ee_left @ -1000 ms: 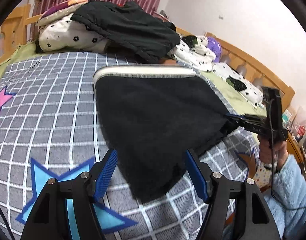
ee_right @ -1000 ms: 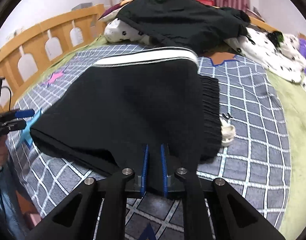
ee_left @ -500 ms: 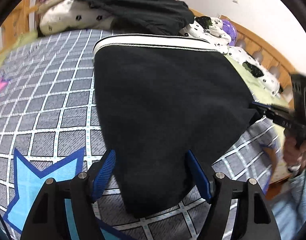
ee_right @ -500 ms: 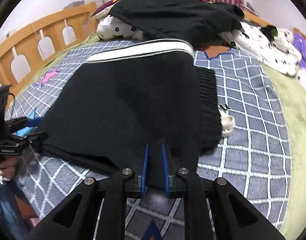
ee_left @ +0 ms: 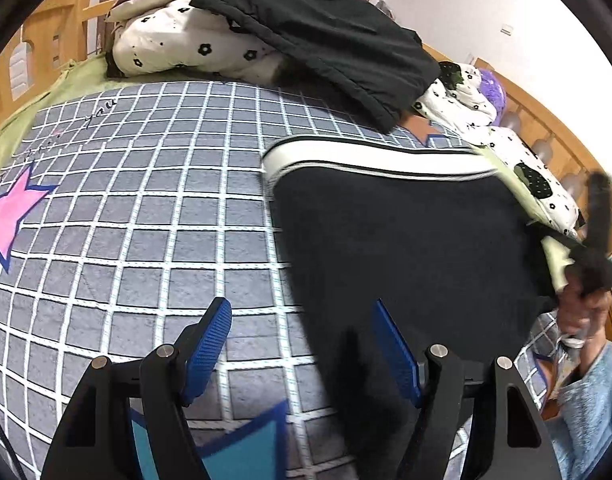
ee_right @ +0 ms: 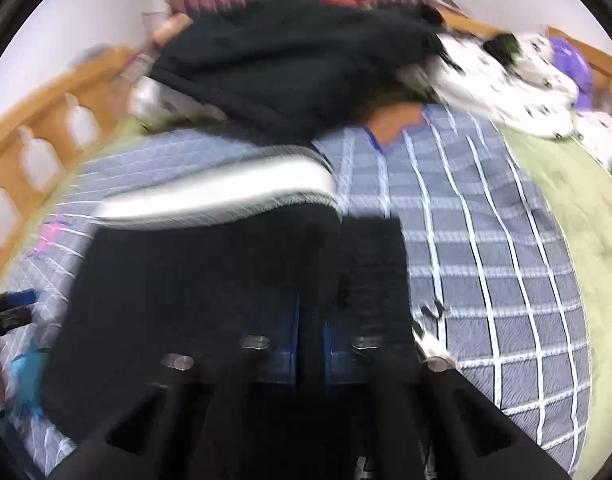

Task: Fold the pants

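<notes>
1. Since half a second ago my left tool [ee_left: 301,344] has slid left off the pants [ee_left: 406,240]; back then the black cloth filled the gap between its blue pads, and now mostly checked bedspread [ee_left: 145,220] shows there.
2. Left tool stands wide open, gripping nothing. Its right pad lies over the near left edge of the pants; its left pad is over bare bedspread.
3. I see the pants lying folded on the bed, right of the left tool's centre, with the white-striped waistband [ee_left: 370,160] at the far end.
4. Right tool [ee_right: 310,344] is still clamped on the near edge of the pants, its pads nearly together with black cloth between them. That view is now heavily blurred, where earlier it was sharp.
5. From the left wrist view, the right tool [ee_left: 586,256] sits blurred at the right edge of the pants, higher in frame than before.
6. Dark clothing [ee_left: 318,40] is heaped over spotted bedding [ee_left: 193,48] at the far end of the bed, well apart from the pants.
</notes>
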